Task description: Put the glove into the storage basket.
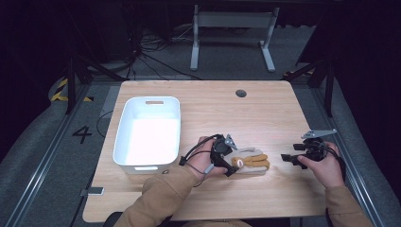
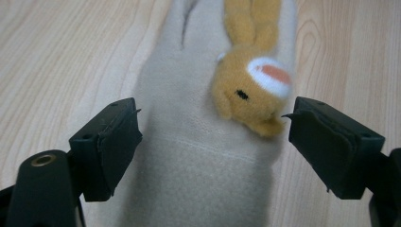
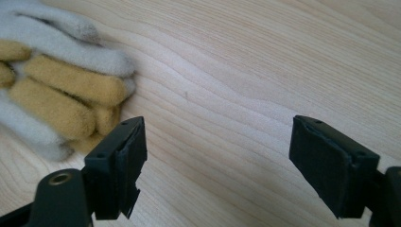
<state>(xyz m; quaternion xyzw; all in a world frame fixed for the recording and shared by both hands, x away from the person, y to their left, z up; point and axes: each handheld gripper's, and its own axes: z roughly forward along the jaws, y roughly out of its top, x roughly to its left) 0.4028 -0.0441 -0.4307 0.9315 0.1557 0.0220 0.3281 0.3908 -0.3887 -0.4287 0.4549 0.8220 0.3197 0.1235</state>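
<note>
Bottom centre of frame: I'm keeping left gripper (image 1: 230,166) spread wide, straddling plush glove (image 2: 208,156), nothing gripped; glove's long axis running away between jaws. Right gripper (image 1: 288,158) gaping empty, farther off.

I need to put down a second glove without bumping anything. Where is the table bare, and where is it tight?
Bare wood runs along the far edge of the table, beyond the white bin, and between the glove and the right gripper. It is tight between the bin and the left gripper, whose open jaws straddle the glove.
</note>
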